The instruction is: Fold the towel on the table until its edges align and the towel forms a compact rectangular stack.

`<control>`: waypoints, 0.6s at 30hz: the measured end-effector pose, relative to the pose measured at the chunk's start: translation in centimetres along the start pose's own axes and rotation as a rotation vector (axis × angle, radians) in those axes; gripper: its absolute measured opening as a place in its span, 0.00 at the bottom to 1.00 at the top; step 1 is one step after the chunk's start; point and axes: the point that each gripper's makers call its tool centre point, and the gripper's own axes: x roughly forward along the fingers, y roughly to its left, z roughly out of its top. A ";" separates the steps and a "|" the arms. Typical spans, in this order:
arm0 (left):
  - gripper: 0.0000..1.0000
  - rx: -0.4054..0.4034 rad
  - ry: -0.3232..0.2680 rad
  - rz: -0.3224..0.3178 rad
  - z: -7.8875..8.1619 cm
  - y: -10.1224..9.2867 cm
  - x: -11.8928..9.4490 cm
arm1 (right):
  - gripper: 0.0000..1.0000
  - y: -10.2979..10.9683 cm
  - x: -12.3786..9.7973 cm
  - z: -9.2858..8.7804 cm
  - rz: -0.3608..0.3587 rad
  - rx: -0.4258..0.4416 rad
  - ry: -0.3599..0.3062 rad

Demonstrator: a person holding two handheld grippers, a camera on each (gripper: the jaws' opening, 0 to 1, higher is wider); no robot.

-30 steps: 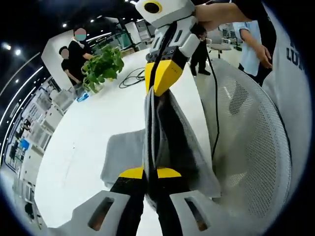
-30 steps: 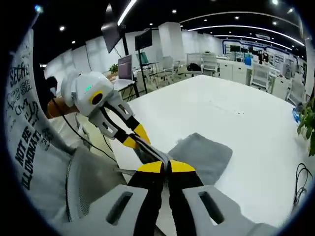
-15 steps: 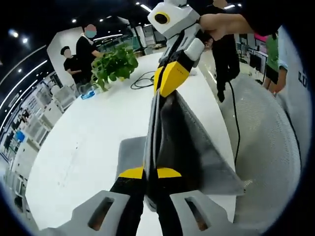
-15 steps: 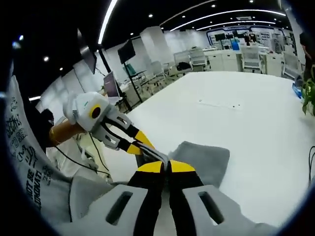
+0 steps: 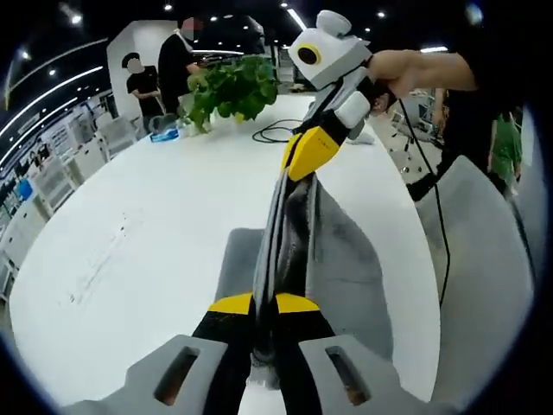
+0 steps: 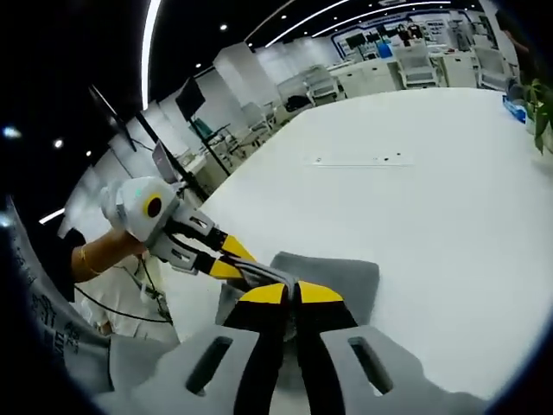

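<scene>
A grey towel (image 5: 341,268) is stretched between both grippers above the white table (image 5: 130,225). My left gripper (image 5: 264,304) is shut on one end of its lifted edge, at the bottom of the left gripper view. The right gripper (image 5: 298,166) comes in from the upper right and is shut on the other end. The rest of the towel hangs down and lies on the table. In the right gripper view my right gripper (image 6: 290,295) pinches the towel (image 6: 341,272), and the left gripper (image 6: 226,263) holds the same edge at the left.
A potted green plant (image 5: 232,86) and a black cable (image 5: 275,132) sit at the table's far end. Two people (image 5: 160,69) stand beyond it. A grey chair (image 5: 484,285) is beside the table's near edge. Desks and chairs (image 6: 406,65) fill the room behind.
Both grippers have moved inward over the table, carrying the towel's lifted edge with them. The chair has slid out toward the side of both views. Both stay shut.
</scene>
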 end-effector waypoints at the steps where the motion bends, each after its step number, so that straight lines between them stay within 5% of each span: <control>1: 0.08 -0.009 0.003 -0.003 -0.2 0.1 0.3 | 0.01 -0.4 0.3 0.0 -0.004 0.016 0.001; 10: 0.11 -0.059 0.037 0.031 -2.1 1.7 2.4 | 0.01 -3.7 2.5 -1.4 -0.040 0.038 0.045; 18: 0.20 -0.204 -0.021 0.082 -3.0 2.5 -0.6 | 0.03 -4.7 2.9 -1.5 -0.053 0.024 0.027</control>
